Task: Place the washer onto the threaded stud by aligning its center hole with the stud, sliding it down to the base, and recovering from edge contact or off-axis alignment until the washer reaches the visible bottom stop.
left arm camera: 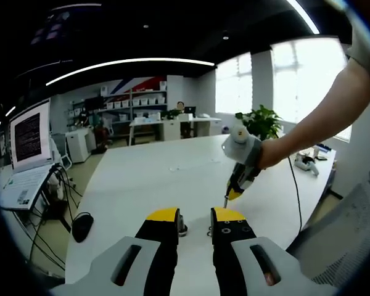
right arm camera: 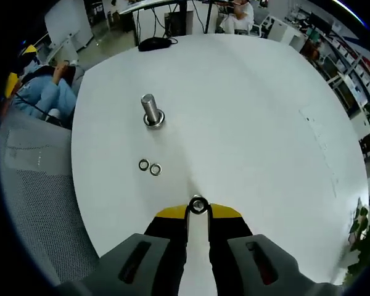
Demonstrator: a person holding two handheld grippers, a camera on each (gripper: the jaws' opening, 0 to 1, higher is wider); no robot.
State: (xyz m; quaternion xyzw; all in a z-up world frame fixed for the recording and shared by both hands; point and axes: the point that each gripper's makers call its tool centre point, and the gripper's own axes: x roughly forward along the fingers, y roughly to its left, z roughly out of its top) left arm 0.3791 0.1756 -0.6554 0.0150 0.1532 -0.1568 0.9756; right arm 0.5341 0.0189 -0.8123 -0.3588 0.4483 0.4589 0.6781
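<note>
Right gripper [right arm camera: 198, 209] pinches a washer [right arm camera: 198, 205] at its jaw tips, held above the white table [right arm camera: 265, 123]. Threaded stud [right arm camera: 150, 108] stands upright ahead and to the left in the right gripper view, a ring already seated at its base [right arm camera: 154, 119]. Two spare washers [right arm camera: 150, 166] lie side by side on the table between gripper and stud.

Left gripper [left arm camera: 196, 217] hangs low over the table, jaws parted and holding nothing.

Judged step: carry phase, washer lifted, not yet over the stud. Next move calls for bringing the washer over the stud top, levelling it, centring the hole on the axis before lowering.
</note>
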